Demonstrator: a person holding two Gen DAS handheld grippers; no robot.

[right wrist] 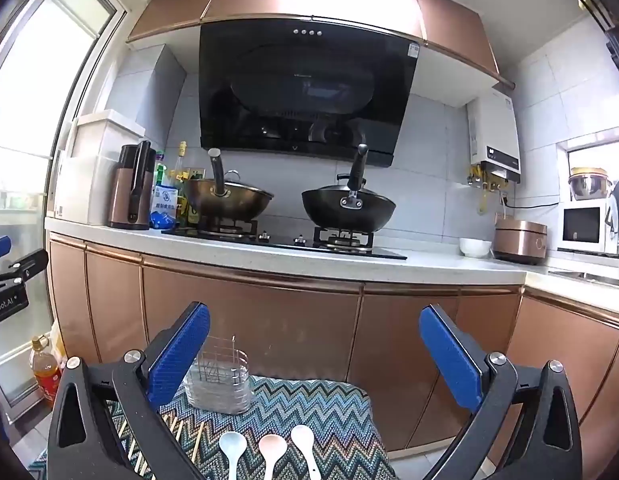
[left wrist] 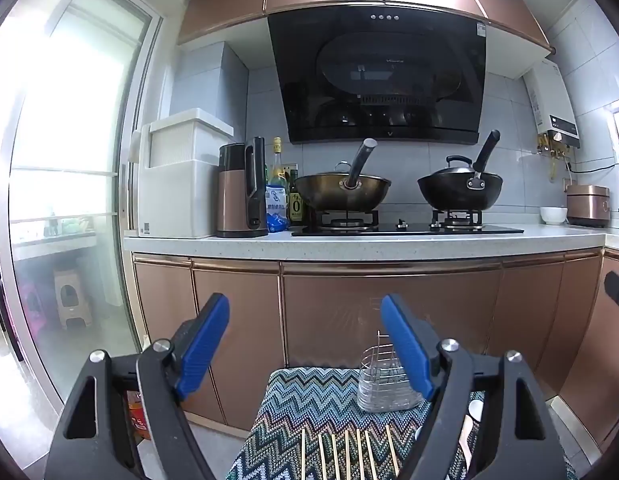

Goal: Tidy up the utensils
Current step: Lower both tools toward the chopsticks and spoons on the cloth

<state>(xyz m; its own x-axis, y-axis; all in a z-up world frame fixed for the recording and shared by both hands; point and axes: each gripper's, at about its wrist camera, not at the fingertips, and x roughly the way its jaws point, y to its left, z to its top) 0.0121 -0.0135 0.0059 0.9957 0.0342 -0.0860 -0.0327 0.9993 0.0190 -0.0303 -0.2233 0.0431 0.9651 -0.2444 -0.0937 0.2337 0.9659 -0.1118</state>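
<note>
A wire utensil holder [left wrist: 383, 386] [right wrist: 221, 380] stands upright at the far edge of a zigzag-patterned cloth [left wrist: 309, 408] [right wrist: 329, 412]. Several wooden chopsticks [left wrist: 349, 454] [right wrist: 185, 438] lie side by side on the cloth. Three ceramic spoons [right wrist: 271, 454] lie in a row, bowls toward the holder. My left gripper [left wrist: 305, 336] is open and empty above the chopsticks. My right gripper [right wrist: 315, 344] is open and empty above the spoons.
Copper cabinet doors [left wrist: 389, 320] rise just behind the cloth, under a white counter [right wrist: 389, 266] with a hob and two woks [left wrist: 343, 192] [left wrist: 459, 194]. A bottle [right wrist: 45, 372] stands on the floor at left, by a glass sliding door [left wrist: 69, 160].
</note>
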